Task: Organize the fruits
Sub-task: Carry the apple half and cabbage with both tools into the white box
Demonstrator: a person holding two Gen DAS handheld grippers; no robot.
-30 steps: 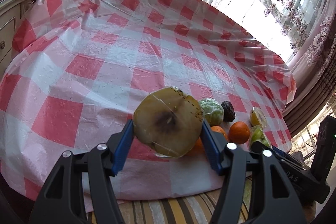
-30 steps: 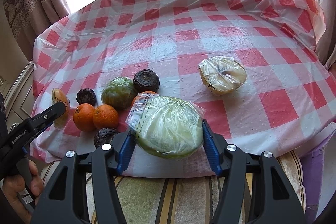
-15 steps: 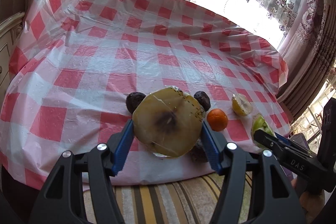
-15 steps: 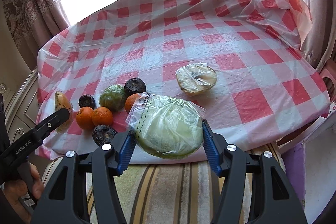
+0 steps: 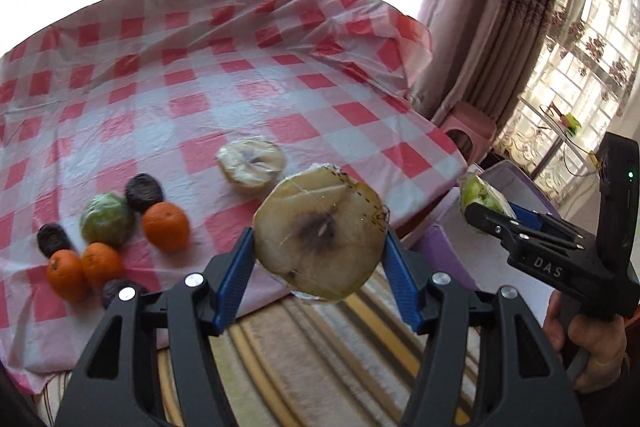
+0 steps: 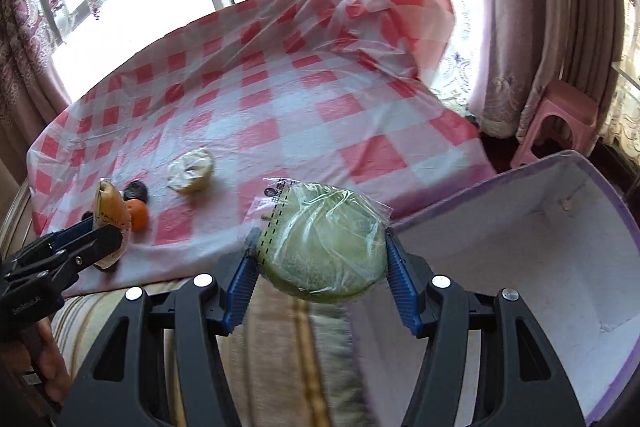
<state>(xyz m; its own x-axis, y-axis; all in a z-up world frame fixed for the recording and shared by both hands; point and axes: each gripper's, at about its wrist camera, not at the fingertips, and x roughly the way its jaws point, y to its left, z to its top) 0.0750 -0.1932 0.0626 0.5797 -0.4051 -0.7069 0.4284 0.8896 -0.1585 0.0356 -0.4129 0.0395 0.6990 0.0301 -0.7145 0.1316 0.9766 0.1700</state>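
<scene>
Looking along the left gripper (image 5: 320,259), the left wrist view shows its two blue pads pressed on the sides of a wrapped half fruit (image 5: 320,239), with the brownish cut face turned to the camera. This fruit hangs in the air, in front of the near edge of the table (image 5: 240,87), above a striped cushion (image 5: 320,367). On the red and white checked cloth lies another wrapped half fruit (image 5: 251,163), well apart from a small group at the left: a wrapped green fruit (image 5: 107,219), three oranges (image 5: 166,227), and some dark round fruits (image 5: 144,191). At the right side the right gripper (image 5: 492,211) is seen from the side, held by a hand (image 5: 588,343), and a green wrapped piece sits at its tip. A pink stool (image 5: 472,131) stands beyond the corner of the table.

In the right wrist view, the right gripper (image 6: 320,259) has its jaws closed on a green half fruit in a plastic bag (image 6: 324,247). It is held in the air just beside the rim of a purple box (image 6: 540,227) with a white inside, at the right. The table is behind it. At the left the left gripper (image 6: 104,231) appears from the side with its brownish half fruit (image 6: 110,211) pinched at the tip. Beyond it, on the cloth, one orange (image 6: 138,215), one dark fruit (image 6: 135,191) and the lying half fruit (image 6: 191,170) are visible.
</scene>
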